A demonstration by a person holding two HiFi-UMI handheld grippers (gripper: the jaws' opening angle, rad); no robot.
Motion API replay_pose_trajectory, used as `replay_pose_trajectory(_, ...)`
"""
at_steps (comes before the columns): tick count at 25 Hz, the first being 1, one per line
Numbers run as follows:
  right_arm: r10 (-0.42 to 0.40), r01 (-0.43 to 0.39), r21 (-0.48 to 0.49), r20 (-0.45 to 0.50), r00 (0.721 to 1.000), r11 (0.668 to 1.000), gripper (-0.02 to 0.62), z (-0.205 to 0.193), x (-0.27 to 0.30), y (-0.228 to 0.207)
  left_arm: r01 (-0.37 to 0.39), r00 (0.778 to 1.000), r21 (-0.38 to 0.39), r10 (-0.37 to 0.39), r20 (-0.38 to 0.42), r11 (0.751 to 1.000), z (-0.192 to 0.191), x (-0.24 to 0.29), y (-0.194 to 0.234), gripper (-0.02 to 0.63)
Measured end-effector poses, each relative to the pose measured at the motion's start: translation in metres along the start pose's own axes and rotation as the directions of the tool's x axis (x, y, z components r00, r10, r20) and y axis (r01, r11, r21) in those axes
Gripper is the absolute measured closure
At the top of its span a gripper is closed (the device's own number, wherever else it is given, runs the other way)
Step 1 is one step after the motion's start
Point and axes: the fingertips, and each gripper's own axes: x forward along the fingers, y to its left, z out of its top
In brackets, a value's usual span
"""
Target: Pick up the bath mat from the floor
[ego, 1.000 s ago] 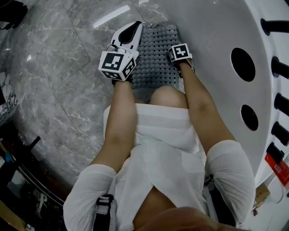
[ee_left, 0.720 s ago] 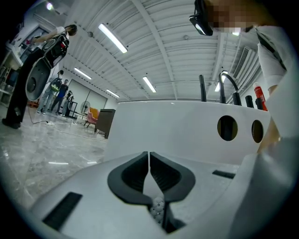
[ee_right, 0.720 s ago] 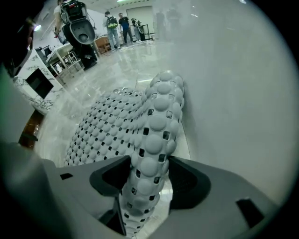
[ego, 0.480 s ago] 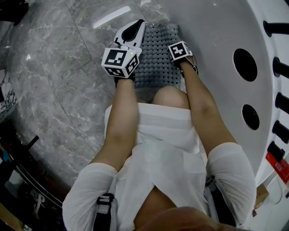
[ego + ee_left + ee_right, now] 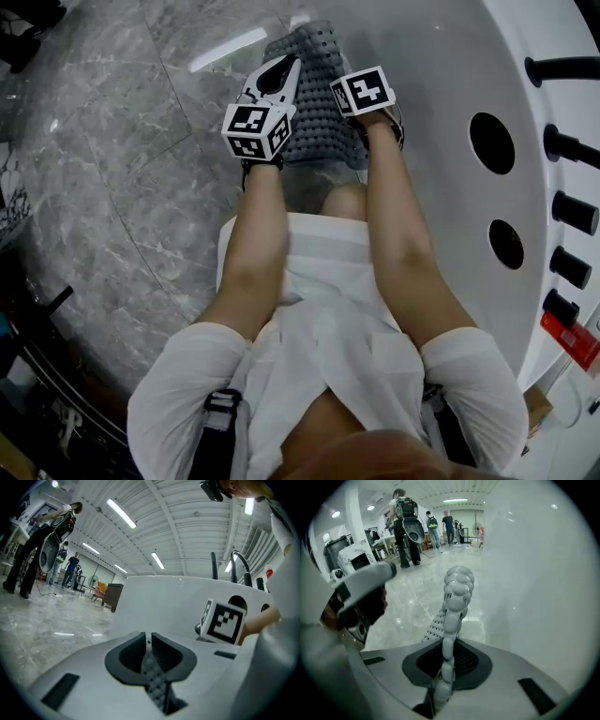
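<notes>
The grey perforated bath mat [image 5: 319, 112] lies on the marble floor against the white tub, its near edge raised between my two grippers. My left gripper [image 5: 149, 656] is shut on the mat's left edge, and a strip of dotted mat [image 5: 152, 679] is pinched between its jaws. In the head view this gripper [image 5: 279, 73] sits at the mat's left side. My right gripper [image 5: 446, 660] is closing on the mat's right edge. The bumpy rim of the mat [image 5: 453, 597] stands upright between its jaws. Its marker cube [image 5: 362, 91] hides those jaws in the head view.
The white bathtub [image 5: 450, 84] curves along the right, with dark holes [image 5: 491, 142] and black taps [image 5: 567, 67] on its rim. Grey marble floor [image 5: 112, 159] spreads to the left. My knee [image 5: 345, 199] is just behind the mat. People stand far off [image 5: 405, 522].
Both grippers have moved forward and a little up with the mat's near edge. The right gripper has closed onto the mat's right edge.
</notes>
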Motion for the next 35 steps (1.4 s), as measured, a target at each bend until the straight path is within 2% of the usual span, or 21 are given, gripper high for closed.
replay_pose_trajectory(1, -0.008, 0.009, -0.014, 0.020, 1.000, 1.000, 0.541, 0.013, -0.007, 0.006, -0.004, 1.000, -0.024, 0.004, -0.015, 1.000, -0.003, 0.001, 0.001, 0.553)
replay_pose_trajectory(2, -0.016, 0.018, -0.029, 0.040, 0.999, 0.999, 0.541, 0.024, -0.013, 0.012, -0.009, 1.000, -0.054, 0.008, -0.031, 0.999, -0.006, 0.002, 0.001, 0.487)
replay_pose_trajectory(3, -0.023, 0.026, -0.050, 0.058, 0.998, 0.998, 0.543, 0.033, -0.017, 0.020, -0.016, 0.999, -0.082, 0.012, -0.048, 0.997, -0.010, 0.002, 0.001, 0.447)
replay_pose_trajectory(7, -0.004, 0.026, -0.211, 0.102, 0.995, 0.977, 0.543, 0.048, -0.024, 0.044, -0.049, 0.993, -0.144, 0.033, -0.112, 0.988, -0.016, -0.002, 0.007, 0.390)
replay_pose_trajectory(8, 0.011, 0.018, -0.257, 0.112, 0.994, 0.966, 0.543, 0.052, -0.026, 0.046, -0.054, 0.992, -0.177, 0.033, -0.119, 0.983, -0.015, -0.002, 0.009, 0.359)
replay_pose_trajectory(11, 0.052, 0.002, -0.404, 0.124, 0.991, 0.915, 0.543, 0.053, -0.032, 0.057, -0.075, 0.987, -0.332, 0.023, -0.157, 0.941, -0.015, -0.006, 0.015, 0.279)
replay_pose_trajectory(12, 0.065, -0.005, -0.450, 0.116, 0.991, 0.893, 0.543, 0.049, -0.032, 0.063, -0.087, 0.983, -0.364, 0.021, -0.181, 0.927, -0.017, -0.006, 0.015, 0.271)
replay_pose_trajectory(14, 0.082, -0.014, -0.530, 0.104, 0.991, 0.848, 0.543, 0.045, -0.032, 0.075, -0.121, 0.974, -0.384, 0.035, -0.224, 0.915, -0.020, -0.007, 0.016, 0.245)
replay_pose_trajectory(17, 0.095, -0.013, -0.609, 0.102, 0.990, 0.793, 0.543, 0.047, -0.031, 0.092, -0.192, 0.965, -0.386, 0.100, -0.244, 0.902, -0.019, -0.012, 0.025, 0.226)
replay_pose_trajectory(21, 0.124, -0.027, -0.695, 0.089, 0.988, 0.718, 0.543, 0.049, -0.028, 0.115, -0.270, 0.954, -0.431, 0.181, -0.238, 0.861, -0.017, -0.020, 0.043, 0.210)
replay_pose_trajectory(25, 0.176, -0.067, -0.765, 0.062, 0.982, 0.641, 0.543, 0.044, -0.024, 0.137, -0.338, 0.937, -0.441, 0.253, -0.240, 0.831, -0.019, -0.029, 0.058, 0.213)
replay_pose_trajectory(29, 0.201, -0.103, -0.790, 0.026, 0.979, 0.604, 0.541, 0.037, -0.022, 0.146, -0.338, 0.936, -0.462, 0.244, -0.252, 0.820, -0.023, -0.032, 0.058, 0.300)
replay_pose_trajectory(32, 0.216, -0.138, -0.786, -0.006, 0.976, 0.603, 0.527, 0.032, -0.020, 0.150, -0.330, 0.939, -0.479, 0.230, -0.256, 0.813, -0.026, -0.033, 0.055, 0.404)
replay_pose_trajectory(35, 0.254, -0.200, -0.739, -0.040, 0.966, 0.644, 0.486, 0.026, -0.019, 0.151, -0.334, 0.937, -0.472, 0.233, -0.261, 0.816, -0.029, -0.032, 0.052, 0.486)
